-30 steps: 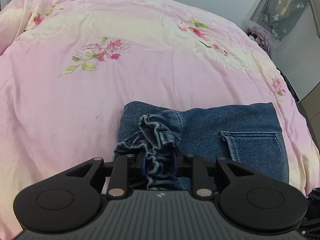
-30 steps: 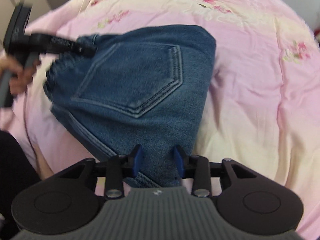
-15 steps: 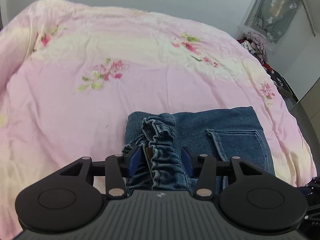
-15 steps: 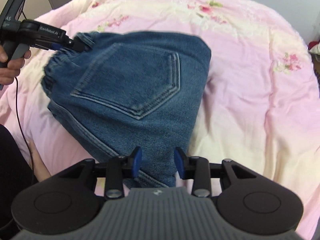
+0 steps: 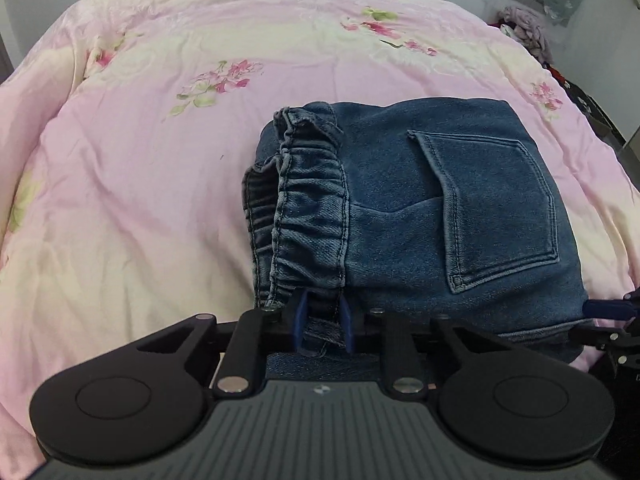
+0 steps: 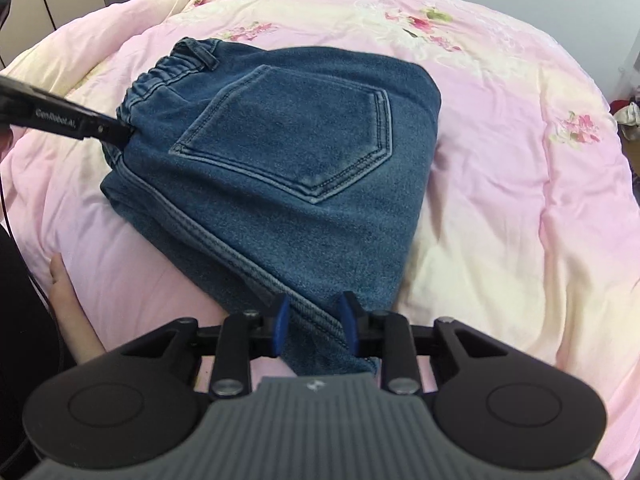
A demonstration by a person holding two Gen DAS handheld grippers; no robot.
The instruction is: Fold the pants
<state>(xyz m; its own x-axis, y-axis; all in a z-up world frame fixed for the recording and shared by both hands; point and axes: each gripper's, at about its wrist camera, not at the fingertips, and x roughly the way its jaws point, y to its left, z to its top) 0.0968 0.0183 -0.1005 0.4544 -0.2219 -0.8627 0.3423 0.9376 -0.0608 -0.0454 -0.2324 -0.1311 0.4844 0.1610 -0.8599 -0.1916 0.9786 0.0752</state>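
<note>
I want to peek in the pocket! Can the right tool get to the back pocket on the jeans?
Probably yes. The back pocket lies face up on the jeans with nothing covering it. But the right tool is gripping the jeans' near corner, so it would have to let go first.

Ahead of your left gripper (image 5: 322, 322), the folded jeans (image 5: 420, 208) block the path forward and to the right; bare pink bedspread (image 5: 140, 184) lies open to the left. Your right gripper (image 6: 314, 328) has open bedspread right of its jaws.
</note>
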